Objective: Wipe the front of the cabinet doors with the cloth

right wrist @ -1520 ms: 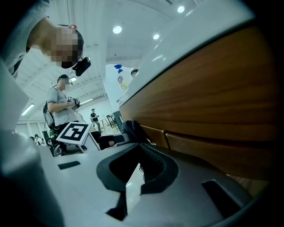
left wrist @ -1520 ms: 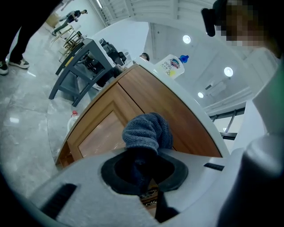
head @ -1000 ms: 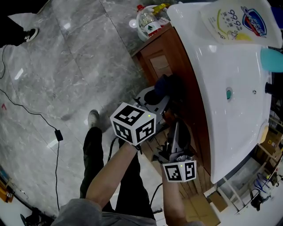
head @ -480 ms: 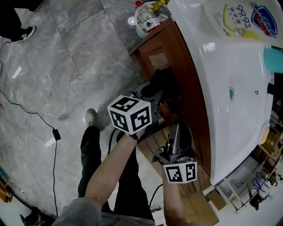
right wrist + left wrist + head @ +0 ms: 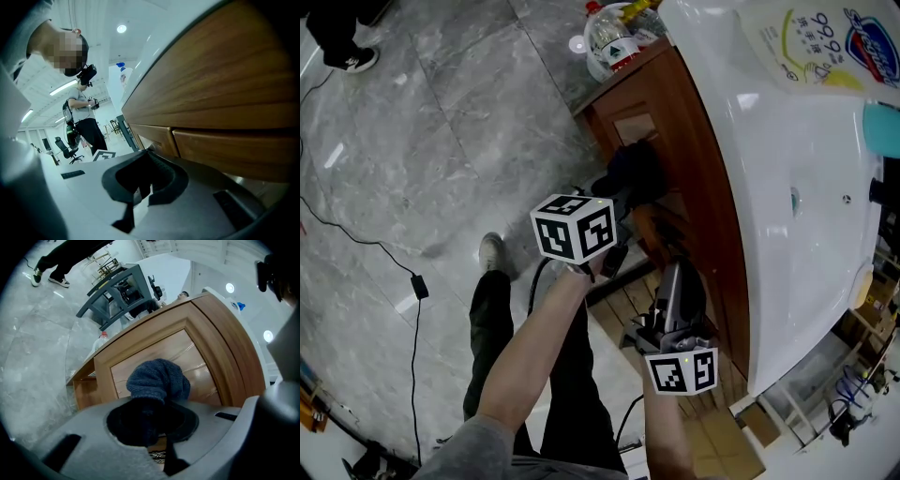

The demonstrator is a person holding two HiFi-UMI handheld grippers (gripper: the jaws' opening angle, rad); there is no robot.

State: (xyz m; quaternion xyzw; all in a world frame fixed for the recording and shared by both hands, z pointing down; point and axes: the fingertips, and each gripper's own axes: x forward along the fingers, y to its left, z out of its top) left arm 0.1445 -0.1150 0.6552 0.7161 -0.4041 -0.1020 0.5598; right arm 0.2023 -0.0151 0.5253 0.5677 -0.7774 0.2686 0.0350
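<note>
Two jaws of the left gripper (image 5: pixel 151 423) pinch the blue cloth (image 5: pixel 158 380). Just past them, the cloth pushes on the wooden cabinet door (image 5: pixel 140 355). I think the wiping step is on. Next, slide it across the panel. The right gripper (image 5: pixel 140 185) is closed on nothing.

The right gripper (image 5: pixel 146 154), fingers together and empty, sits just under the cabinet (image 5: pixel 220 93); a person (image 5: pixel 84 117) stands well left of the cabinet.

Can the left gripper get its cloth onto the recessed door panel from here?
Probably yes: the left gripper is shut on the cloth, which sits right in front of the door panel with nothing between them.
</note>
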